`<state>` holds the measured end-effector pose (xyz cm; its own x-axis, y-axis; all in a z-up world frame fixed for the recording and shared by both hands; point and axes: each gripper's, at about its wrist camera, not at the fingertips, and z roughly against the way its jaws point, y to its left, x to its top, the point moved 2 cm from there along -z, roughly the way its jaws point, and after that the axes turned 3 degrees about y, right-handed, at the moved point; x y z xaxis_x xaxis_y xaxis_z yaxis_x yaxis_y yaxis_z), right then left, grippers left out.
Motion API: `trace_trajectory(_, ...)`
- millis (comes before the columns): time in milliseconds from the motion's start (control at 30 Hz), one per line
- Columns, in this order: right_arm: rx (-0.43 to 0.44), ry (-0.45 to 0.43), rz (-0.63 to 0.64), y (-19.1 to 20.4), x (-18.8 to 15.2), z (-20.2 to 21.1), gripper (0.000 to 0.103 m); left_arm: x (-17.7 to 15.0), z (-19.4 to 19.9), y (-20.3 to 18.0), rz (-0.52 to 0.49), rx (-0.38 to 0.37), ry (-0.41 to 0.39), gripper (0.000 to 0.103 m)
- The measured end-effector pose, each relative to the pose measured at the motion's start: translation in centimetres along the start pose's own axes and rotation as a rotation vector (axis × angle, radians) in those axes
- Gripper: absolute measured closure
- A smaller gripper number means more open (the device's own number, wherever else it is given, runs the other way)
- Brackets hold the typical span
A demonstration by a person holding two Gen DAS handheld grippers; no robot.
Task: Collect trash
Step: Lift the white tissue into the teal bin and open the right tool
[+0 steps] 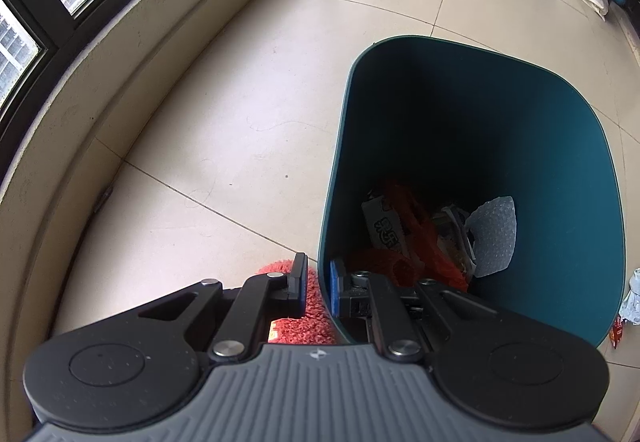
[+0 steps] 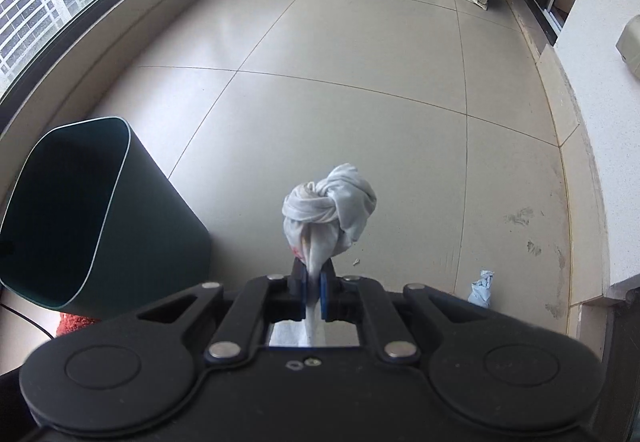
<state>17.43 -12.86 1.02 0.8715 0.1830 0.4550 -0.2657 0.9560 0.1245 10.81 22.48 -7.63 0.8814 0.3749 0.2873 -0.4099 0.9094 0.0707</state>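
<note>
Teal bin (image 1: 540, 145), one knotted wad (image 2: 330, 203), two tongs clamped

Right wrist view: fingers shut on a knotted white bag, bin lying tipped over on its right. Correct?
Not quite. The right gripper is shut on the knotted white bag, but the right wrist view shows the tilted dark green bin on its left.

My left gripper (image 1: 318, 284) points steeply down, jaws clamped on the bin (image 1: 520, 161) rim at 6 o'clock; my right gripper (image 2: 314, 288) pinches a rag (image 2: 330, 207), pointing 12 o'clock.
</note>
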Motion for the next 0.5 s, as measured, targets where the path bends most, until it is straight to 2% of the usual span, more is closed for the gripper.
trace_trajectory(267,0.124,-0.056,0.207,8.6,2.8,1.7,0.098,0.0,0.0,0.2,0.004,-0.007,0.002,0.092)
trace_trajectory(500,0.208,-0.063,0.354,16.0,4.8,-0.5,0.098,0.1,0.1,0.1,-0.004,-0.014,0.0,0.092)
